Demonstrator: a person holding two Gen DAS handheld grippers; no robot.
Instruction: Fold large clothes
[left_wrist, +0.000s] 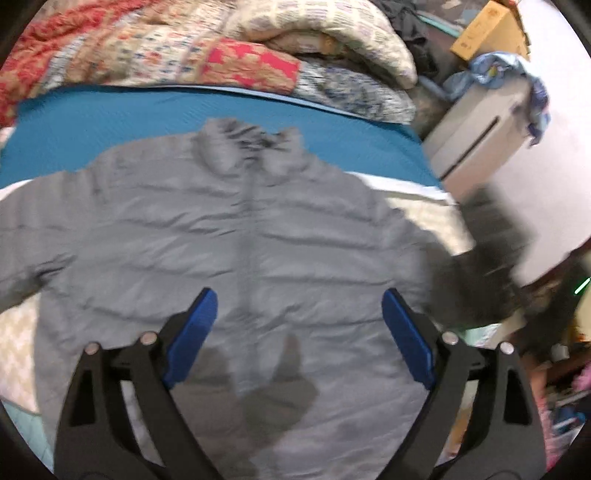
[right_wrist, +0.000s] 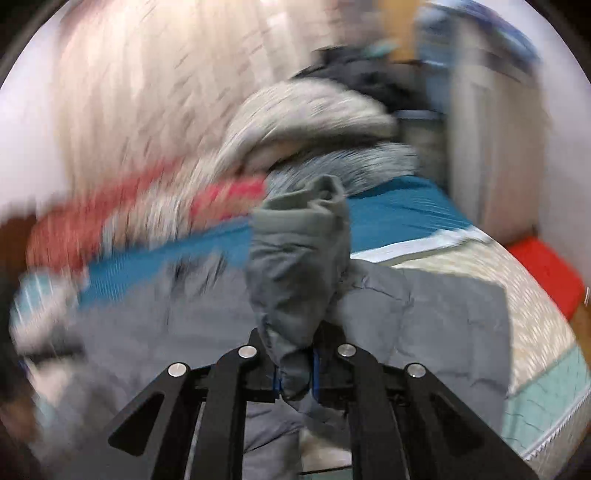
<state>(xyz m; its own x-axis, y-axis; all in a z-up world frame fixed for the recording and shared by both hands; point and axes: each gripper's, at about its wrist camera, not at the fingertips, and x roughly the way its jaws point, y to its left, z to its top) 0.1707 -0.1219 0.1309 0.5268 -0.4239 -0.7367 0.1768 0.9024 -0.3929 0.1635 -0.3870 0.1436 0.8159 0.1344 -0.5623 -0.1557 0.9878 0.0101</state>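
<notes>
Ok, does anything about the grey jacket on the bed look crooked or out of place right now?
Mostly no. The grey jacket lies flat, collar toward the quilts. The odd part is one sleeve: it is bunched and lifted off the bed, pinched in the right gripper. The left gripper is open above the jacket's body.

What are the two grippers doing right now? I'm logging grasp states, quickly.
Left gripper: open, above the grey jacket, holding nothing.
Right gripper: shut on a bunched part of the grey jacket.
</notes>
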